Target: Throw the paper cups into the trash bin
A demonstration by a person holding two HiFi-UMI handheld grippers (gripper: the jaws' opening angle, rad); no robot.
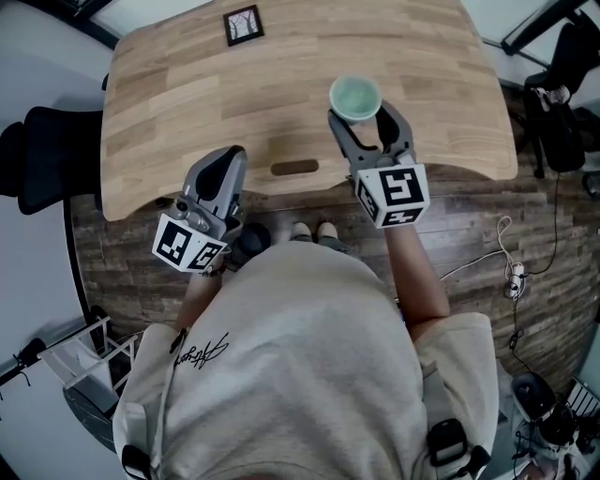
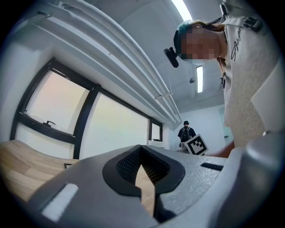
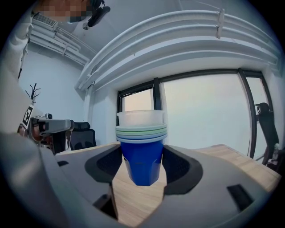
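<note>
1. The right gripper [image 3: 142, 156] has its two grey jaws pressed against the sides of a stack of nested paper cups [image 3: 141, 165]. The outermost cup is deep blue, with pale green and white rims above it, and the stack stands upright.
2. That stack sits over the near right part of the light wooden table [image 1: 281, 80], just in from the front edge. Whether its base touches the wood I cannot tell.
3. The left gripper [image 2: 141, 150] has its jaws brought together at the tips with nothing between them. It hangs at the table's near left edge, well apart from the cups.
4. A small black-framed square [image 1: 243, 25] lies at the far edge.
5. A black office chair [image 1: 52, 159] stands left of the table.
</note>
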